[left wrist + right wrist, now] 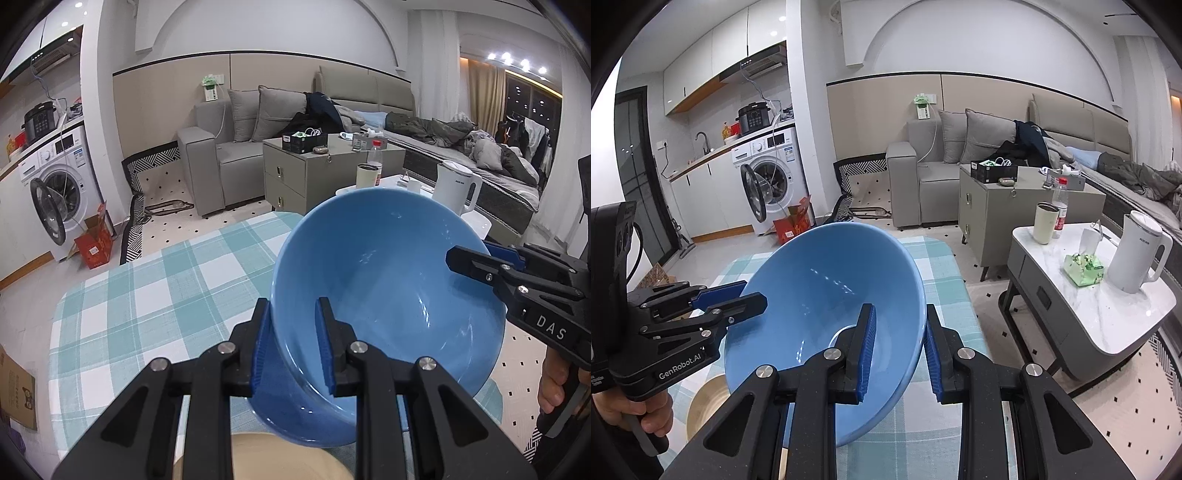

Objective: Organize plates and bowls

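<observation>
The checked tablecloth (155,295) serves as the reference surface. A blue bowl (388,288) is held above it, tilted on edge, with its opening facing both cameras.

Left wrist view, left to right: a cardboard box (18,391) lies off the cloth's left edge. The left gripper (291,347) is clamped on the bowl's near rim, one blue pad outside the wall and one inside. Below the bowl, a tan plate (258,458) rests on the cloth at the near edge, partly hidden by the gripper. At the bowl's right rim, the right gripper (472,258) bites the wall, one finger inside and its blue pad behind the rim.

Right wrist view, left to right: the left gripper (746,291) grips the bowl's (820,306) left rim, one finger on each side of the wall. The tan plate (705,406) lies on the cloth (942,280) under the bowl's lower left. The right gripper (899,347) straddles the bowl's right rim, with the left pad inside and the right pad outside; both pads sit close against the wall. Right of the cloth, apart from it, stands a marble side table (1115,317) carrying a white kettle (1137,254), a green tissue pack (1084,267) and a cream tumbler (1044,223).
</observation>
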A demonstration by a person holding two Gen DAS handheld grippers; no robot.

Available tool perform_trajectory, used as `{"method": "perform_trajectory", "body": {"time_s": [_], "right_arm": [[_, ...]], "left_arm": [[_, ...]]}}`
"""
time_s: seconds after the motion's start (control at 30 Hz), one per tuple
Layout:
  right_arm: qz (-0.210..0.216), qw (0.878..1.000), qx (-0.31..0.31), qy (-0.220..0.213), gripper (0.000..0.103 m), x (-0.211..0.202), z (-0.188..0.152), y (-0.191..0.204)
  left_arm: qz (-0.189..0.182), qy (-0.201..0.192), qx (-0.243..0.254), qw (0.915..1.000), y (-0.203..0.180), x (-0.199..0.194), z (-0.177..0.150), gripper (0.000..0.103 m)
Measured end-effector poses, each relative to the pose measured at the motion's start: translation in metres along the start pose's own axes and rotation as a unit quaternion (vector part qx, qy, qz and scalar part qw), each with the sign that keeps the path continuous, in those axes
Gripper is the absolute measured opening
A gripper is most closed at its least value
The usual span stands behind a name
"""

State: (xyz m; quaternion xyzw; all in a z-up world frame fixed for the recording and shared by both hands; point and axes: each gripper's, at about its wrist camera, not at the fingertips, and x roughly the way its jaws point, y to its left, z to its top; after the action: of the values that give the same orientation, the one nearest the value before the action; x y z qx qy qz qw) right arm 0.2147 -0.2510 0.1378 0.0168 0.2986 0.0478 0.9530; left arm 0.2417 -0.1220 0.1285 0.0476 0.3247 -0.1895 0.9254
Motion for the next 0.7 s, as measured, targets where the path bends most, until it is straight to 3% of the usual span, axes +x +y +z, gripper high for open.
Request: {"method": "perform_trajectory", "body": {"time_s": [0.7], "right_arm": [[0.013, 0.999, -0.008, 0.048, 0.025, 0.049, -0.018, 0.022]], "left_arm": [[0.016, 0.026, -0.019, 0.9994, 0.028, 0.019, -0.022, 0.023]]}}
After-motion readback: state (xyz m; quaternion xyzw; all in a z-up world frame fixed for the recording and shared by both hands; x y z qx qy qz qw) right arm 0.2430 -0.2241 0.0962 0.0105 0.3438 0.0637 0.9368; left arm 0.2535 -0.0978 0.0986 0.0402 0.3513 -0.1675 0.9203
